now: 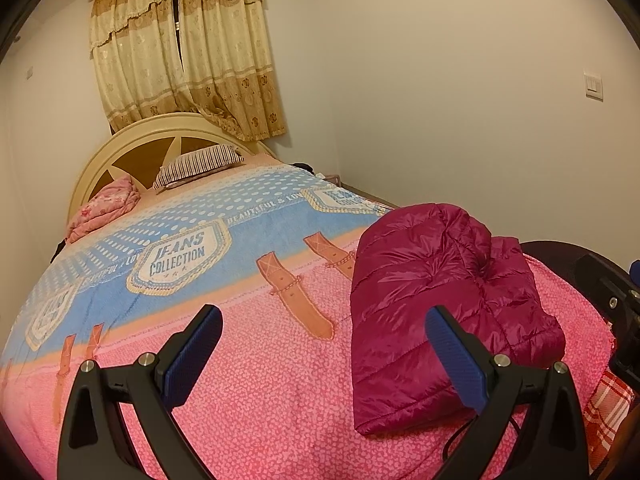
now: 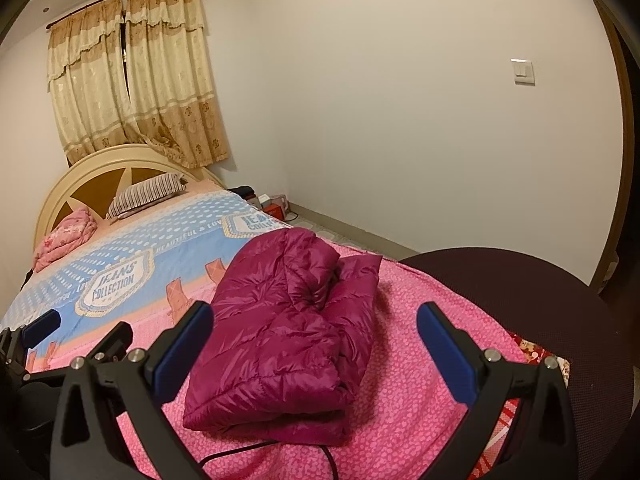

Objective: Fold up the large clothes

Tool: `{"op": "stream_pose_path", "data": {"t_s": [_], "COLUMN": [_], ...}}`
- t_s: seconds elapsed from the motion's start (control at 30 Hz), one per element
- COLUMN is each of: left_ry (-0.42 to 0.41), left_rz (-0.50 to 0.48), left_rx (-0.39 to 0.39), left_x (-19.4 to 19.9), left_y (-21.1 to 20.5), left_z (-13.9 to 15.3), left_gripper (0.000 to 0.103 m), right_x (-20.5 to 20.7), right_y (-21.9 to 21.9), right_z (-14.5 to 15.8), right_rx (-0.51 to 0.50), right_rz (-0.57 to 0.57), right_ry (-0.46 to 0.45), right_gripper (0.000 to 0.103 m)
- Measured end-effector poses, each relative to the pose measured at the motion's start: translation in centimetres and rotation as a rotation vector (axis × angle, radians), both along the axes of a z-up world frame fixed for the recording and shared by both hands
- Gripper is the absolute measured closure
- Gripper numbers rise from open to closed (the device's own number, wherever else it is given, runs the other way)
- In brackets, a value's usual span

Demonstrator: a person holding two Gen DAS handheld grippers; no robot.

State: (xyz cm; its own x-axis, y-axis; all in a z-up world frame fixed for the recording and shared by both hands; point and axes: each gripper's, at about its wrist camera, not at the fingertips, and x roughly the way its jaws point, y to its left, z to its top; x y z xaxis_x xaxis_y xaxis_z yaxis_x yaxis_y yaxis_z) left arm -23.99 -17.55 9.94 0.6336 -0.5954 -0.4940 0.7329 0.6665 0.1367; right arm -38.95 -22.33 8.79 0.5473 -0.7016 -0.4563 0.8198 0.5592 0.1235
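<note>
The magenta down jacket (image 2: 288, 328) lay on the bed (image 1: 248, 380) as a compact, roughly rectangular bundle, resting on the pink part of the bedspread (image 2: 420, 320) near the foot end and well apart from the striped pillow (image 2: 146, 194) at the headboard (image 2: 92, 176). Judged from this arrangement, the folding appeared essentially complete: no sleeve or hem trailed outside the bundle, and the layers were stacked on one another. What remained, if anything, appeared limited to flattening the raised upper layer or squaring the edges. The jacket showed glossy quilted fabric with horizontal stitched channels; its top fold sat puffed and slightly creased, while the near edge formed a rounded, thick roll, which suggested springy filling that could lift a fold open if left unpressed. The left gripper (image 1: 324, 344) hovered beside the jacket on the side away from the wall, its blue-padded fingers (image 1: 192, 356) spread wide and holding nothing. The right gripper (image 2: 314, 344) hovered at the near edge of the jacket, its fingers (image 2: 448, 356) likewise spread wide and empty, without touching the fabric. A dark cable (image 2: 256, 450) ran across the bedspread just beside the near edge of the jacket.
</note>
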Motion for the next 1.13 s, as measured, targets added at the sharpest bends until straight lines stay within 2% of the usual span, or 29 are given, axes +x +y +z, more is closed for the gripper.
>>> {"op": "stream_pose_path", "data": {"t_s": [0.37,0.6,0.97,1.13], "left_ry": [-0.003,-0.033,0.041,0.002], "left_rz": [0.013,0.037,-0.043,-0.009], "left_rx": [-0.006,-0.03,-0.112,-0.08], "left_x": [0.12,0.5,0.81,0.87], "left_y": [-0.05,0.01,0.64,0.27], "left_z": [0.16,0.52,0.74,0.53], "left_gripper": [0.001,0.001,0.001,0.001], "right_x": [-0.05,-0.03,-0.02,0.05], "right_y": [0.08,-0.22,-0.27,-0.35], "right_z": [-0.12,-0.15,-0.23,-0.49], "right_rx": [0.003,-0.002,-0.003,0.0], "right_rz": [-0.004,-0.009,-0.009,-0.009], "right_ry": [0.003,0.005,0.008,0.012], "right_gripper": [0.0,0.0,0.0,0.0]}}
